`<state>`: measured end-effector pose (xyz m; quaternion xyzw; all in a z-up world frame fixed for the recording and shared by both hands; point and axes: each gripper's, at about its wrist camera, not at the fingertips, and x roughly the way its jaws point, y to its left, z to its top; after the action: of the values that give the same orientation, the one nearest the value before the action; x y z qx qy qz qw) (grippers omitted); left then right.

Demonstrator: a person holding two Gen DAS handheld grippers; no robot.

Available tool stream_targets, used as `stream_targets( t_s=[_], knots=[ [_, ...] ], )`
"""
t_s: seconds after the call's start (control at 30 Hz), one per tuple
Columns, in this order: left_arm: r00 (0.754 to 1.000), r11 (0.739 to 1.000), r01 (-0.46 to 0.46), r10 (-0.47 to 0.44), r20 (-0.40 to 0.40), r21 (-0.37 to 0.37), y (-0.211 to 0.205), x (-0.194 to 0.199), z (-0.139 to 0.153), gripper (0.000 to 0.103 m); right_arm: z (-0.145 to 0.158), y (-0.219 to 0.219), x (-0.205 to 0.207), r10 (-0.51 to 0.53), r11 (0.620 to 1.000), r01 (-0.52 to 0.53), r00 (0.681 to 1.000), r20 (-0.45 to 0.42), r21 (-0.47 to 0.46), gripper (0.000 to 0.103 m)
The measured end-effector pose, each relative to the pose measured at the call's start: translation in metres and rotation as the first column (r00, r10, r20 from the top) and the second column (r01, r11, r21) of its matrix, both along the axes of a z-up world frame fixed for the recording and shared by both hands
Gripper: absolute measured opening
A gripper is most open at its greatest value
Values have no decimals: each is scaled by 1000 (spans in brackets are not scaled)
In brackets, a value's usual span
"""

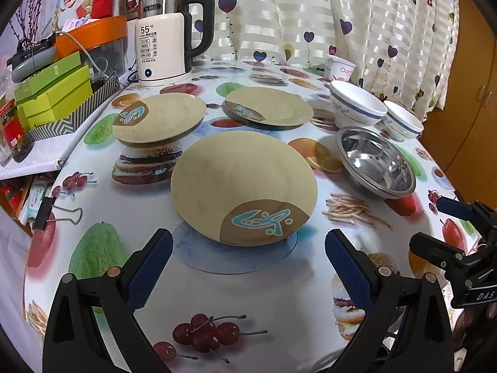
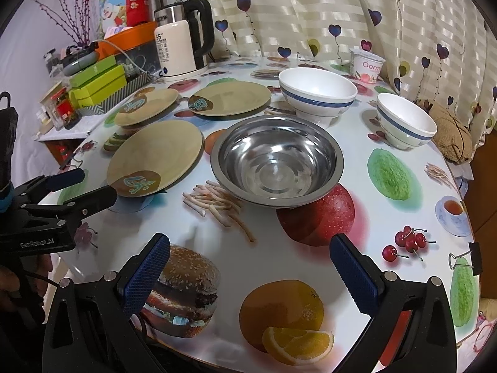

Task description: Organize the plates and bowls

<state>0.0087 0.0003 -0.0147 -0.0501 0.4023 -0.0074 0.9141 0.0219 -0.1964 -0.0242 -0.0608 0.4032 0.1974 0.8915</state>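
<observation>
- Both grippers stand with fingers spread wide and hold nothing: the left gripper hovers over the near edge of the table, pointed at the near plate; the right gripper hovers over the near edge too, pointed at the steel bowl.
- Nothing looks sorted yet. All three plates lie singly, none on another: the near plate by the near edge, the left plate toward the far left corner, the far plate beside it toward the middle.
- Bowls also stand apart: the steel bowl right of the near plate, the big bowl behind it, the small bowl near the right edge.
- My judgement: the task is at its very start. Stacking the plates and nesting the bowls is all still to do.
- Left gripper looks set to take the near plate first; its rim lies close ahead of the fingers.
- Kettle and cup at the far edge are not part of the job.
</observation>
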Motion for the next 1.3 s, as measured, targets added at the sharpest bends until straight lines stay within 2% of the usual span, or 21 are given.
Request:
stream_targets(
  t_s=[1.3],
  knots=[
    [1000, 999, 23, -23, -18, -31, 2, 3, -1, 99, 2, 7, 2, 14, 1000, -14, 1000, 4, 8, 103]
  ],
)
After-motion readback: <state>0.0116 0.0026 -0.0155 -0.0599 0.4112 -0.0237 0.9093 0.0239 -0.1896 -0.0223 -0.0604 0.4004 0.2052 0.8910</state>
